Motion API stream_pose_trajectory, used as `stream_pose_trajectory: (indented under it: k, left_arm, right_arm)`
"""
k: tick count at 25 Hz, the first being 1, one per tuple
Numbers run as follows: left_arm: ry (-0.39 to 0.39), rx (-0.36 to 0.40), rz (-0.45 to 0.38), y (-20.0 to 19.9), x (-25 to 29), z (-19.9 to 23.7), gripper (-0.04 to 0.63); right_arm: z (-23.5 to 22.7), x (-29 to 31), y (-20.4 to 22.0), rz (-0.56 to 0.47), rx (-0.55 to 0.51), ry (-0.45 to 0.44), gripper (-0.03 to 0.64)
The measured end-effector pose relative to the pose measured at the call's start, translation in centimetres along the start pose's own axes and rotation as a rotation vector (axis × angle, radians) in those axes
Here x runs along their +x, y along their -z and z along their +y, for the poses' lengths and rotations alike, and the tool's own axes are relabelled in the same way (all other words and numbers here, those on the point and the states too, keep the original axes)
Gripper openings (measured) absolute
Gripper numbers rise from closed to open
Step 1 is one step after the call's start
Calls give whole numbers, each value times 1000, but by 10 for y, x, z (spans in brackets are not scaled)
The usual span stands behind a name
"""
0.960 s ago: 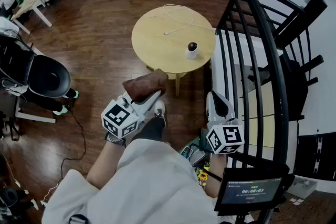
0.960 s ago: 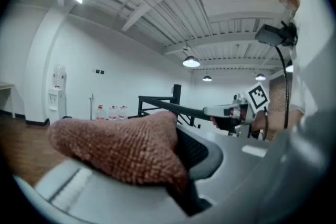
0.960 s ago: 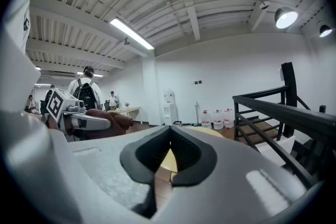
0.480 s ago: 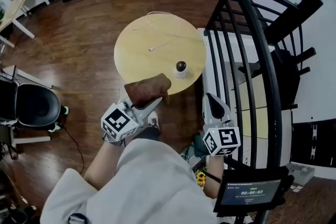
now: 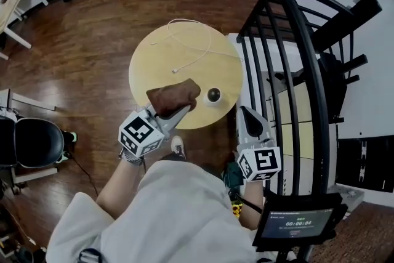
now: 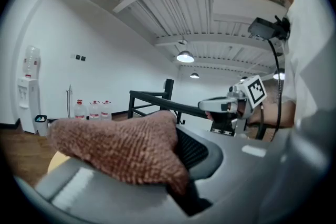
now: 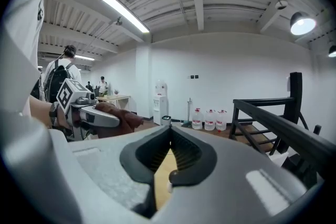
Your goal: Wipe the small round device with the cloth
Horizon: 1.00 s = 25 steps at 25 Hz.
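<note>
— Up front and to the right, the small round device (image 5: pixel 213 95) stands on the round wooden table (image 5: pixel 154 64), near its rim. How should the cloth meet it?
— Low and sideways, I'd say. The brown cloth (image 5: pixel 173 97) hangs just left of it, seemingly not touching, and the left gripper (image 5: pixel 182 110) is clenched on it. Lead with the bunched free end, press lightly, and circle the dome.
— Might it tip?
— More likely it slides. It looks light, with a white base and a glossy dark dome on top.
— And the other claw?
— The right gripper (image 5: pixel 245 113) is clamped shut on nothing, just off the table's edge. It could steady the base.
— Anything in the way?
— A white cable (image 5: pixel 192 57) lies farther back, well apart from the device.
</note>
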<state>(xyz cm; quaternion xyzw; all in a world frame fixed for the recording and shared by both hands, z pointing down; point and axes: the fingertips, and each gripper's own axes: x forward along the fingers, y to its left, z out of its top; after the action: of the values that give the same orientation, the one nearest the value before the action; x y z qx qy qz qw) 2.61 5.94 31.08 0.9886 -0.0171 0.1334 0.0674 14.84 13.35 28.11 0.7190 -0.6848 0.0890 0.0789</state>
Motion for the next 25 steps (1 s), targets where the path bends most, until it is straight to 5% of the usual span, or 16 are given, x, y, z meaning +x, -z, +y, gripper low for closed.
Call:
stream_pose_trajectory:
  k: [6, 9, 16, 25]
  left_arm:
    - [20, -131, -51, -4, 17, 14, 44]
    - [40, -157, -21, 3, 31, 9, 44]
    - [-17, -273, 29, 30, 51, 21, 44]
    - [-50, -341, 136, 64, 75, 35, 46]
  right_arm:
    - [8, 11, 12, 52, -22, -95, 5]
    - [14, 15, 40, 173, -134, -174, 185]
    - [16, 33, 128, 419, -318, -321, 253]
    - [11, 87, 219, 513, -246, -460, 323]
